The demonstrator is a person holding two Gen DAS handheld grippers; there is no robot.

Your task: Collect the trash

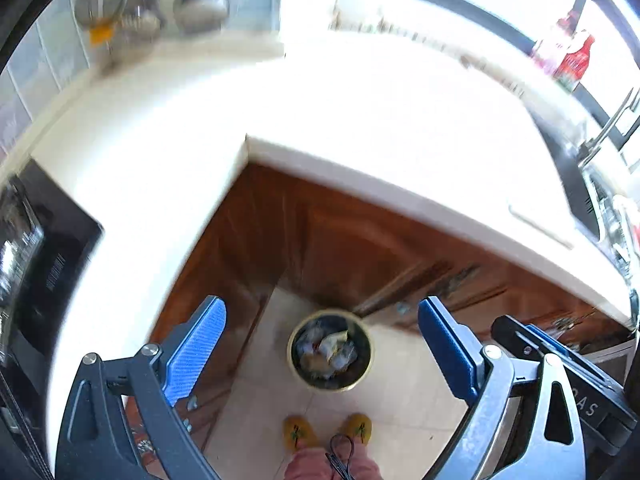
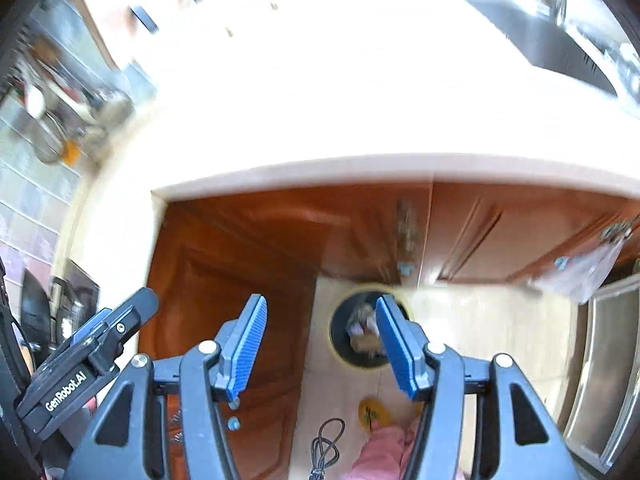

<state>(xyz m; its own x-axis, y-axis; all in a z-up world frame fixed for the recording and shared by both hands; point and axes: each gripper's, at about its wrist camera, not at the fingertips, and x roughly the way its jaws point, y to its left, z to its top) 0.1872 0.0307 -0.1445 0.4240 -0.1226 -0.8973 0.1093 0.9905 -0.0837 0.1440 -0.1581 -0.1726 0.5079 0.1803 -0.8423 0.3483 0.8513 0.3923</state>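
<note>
A round trash bin [image 1: 331, 350] with a yellowish rim stands on the tiled floor in the inner corner of the counter, holding several crumpled pieces of trash. It also shows in the right wrist view [image 2: 360, 338], partly behind a finger. My left gripper [image 1: 320, 340] is open and empty, high above the bin. My right gripper [image 2: 320, 344] is open and empty, also above the floor near the bin. The right gripper's body [image 1: 560, 368] shows at the lower right of the left wrist view; the left one's body [image 2: 88, 364] shows at the lower left of the right wrist view.
A white L-shaped countertop [image 1: 340, 100] wraps around the corner over brown wooden cabinets [image 2: 240, 260]. A sink [image 2: 560, 40] is at the right, a black stove [image 1: 36, 264] at the left. Bottles [image 1: 572, 56] stand on the windowsill. The person's yellow slippers [image 1: 300, 432] are below the bin.
</note>
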